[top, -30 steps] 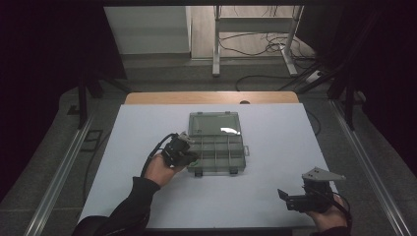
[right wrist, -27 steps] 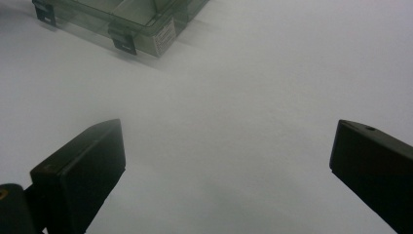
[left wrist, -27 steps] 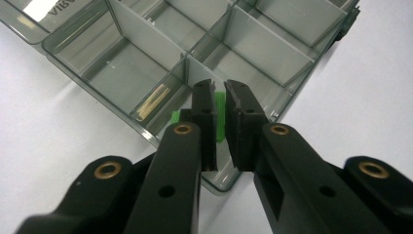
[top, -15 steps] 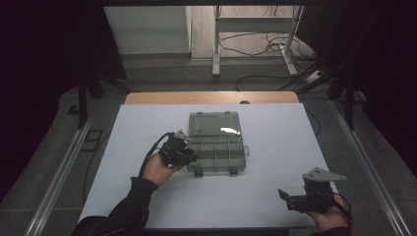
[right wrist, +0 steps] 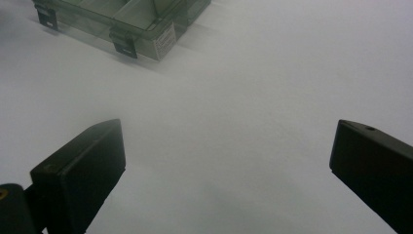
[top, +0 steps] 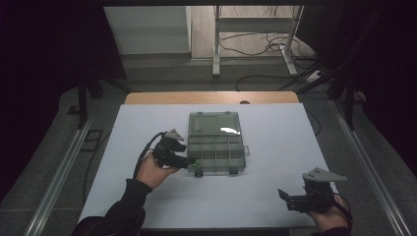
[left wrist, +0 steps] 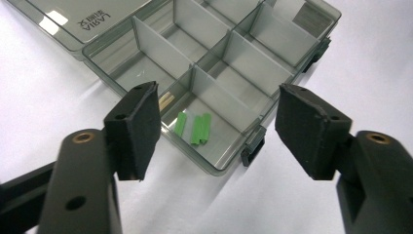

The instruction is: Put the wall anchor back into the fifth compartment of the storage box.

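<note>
The fingers [left wrist: 136, 129] of the left gripper [left wrist: 216, 131] are spread wide apart and hold nothing. They sit just over the near corner of a clear grey box [left wrist: 253, 63] with its lid [left wrist: 73, 19] flipped open and lying flat on the counter [left wrist: 341, 78]. The box is split into little rooms by grey walls. In the corner room closest to the left gripper lie some small green pieces [left wrist: 195, 127], side by side on the bottom. A thin tan stick [left wrist: 164, 100] peeks out beside one finger; I cannot tell which room it is in. Two dark latches [left wrist: 253, 146] stick out from the front wall of the box. From the high view, the left gripper [top: 193, 163] is at the front left corner of the box [top: 216, 147], which sits in the middle of the white counter [top: 275, 132]. The right gripper [top: 284, 197] is well apart from the box, down near the front right edge of the counter, held in the person's right hand [top: 332, 216]. Its fingers [right wrist: 83, 170] are also wide open with nothing between them, just bare white counter [right wrist: 234, 126]. A corner of the box [right wrist: 146, 19] shows far off in the right gripper view.
</note>
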A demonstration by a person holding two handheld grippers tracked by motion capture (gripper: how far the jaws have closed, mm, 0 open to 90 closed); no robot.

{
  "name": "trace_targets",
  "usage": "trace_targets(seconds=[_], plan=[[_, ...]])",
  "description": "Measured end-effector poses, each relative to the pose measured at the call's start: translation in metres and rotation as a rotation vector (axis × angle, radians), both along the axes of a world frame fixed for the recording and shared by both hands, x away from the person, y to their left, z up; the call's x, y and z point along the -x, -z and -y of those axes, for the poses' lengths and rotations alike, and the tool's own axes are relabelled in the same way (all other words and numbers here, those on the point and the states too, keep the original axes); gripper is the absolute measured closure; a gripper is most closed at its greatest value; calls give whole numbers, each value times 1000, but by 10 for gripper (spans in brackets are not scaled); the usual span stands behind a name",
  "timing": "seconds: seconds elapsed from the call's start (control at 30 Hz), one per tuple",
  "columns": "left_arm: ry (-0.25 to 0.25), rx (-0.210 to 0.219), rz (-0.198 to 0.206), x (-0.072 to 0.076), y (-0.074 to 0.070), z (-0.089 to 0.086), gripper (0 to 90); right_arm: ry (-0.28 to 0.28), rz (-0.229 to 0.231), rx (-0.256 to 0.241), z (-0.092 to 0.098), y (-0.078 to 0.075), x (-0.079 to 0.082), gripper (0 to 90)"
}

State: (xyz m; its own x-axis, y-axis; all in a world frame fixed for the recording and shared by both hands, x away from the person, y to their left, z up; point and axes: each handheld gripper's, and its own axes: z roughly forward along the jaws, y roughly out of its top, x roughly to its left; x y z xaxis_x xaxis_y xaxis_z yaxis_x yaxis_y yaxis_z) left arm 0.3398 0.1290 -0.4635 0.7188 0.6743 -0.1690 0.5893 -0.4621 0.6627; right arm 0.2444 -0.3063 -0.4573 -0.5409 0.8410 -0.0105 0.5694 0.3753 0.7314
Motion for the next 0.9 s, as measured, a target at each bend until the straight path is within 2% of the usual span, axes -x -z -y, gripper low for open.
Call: trace_targets(seconds=[0.13,0.27,0.43,0.9], plan=[[-1,24,12,4,-3,-1,282,0,1,-1,0,0,0,1],[6,13,32,8,-5,-1,244,0,2,-1,1,0,0,2],[-3,13,37,14,-5,-6,219,-1,1,-1,0,0,0,2],[-29,78,40,29,-10,-21,133,-1,6,-4,0,0,1,2]])
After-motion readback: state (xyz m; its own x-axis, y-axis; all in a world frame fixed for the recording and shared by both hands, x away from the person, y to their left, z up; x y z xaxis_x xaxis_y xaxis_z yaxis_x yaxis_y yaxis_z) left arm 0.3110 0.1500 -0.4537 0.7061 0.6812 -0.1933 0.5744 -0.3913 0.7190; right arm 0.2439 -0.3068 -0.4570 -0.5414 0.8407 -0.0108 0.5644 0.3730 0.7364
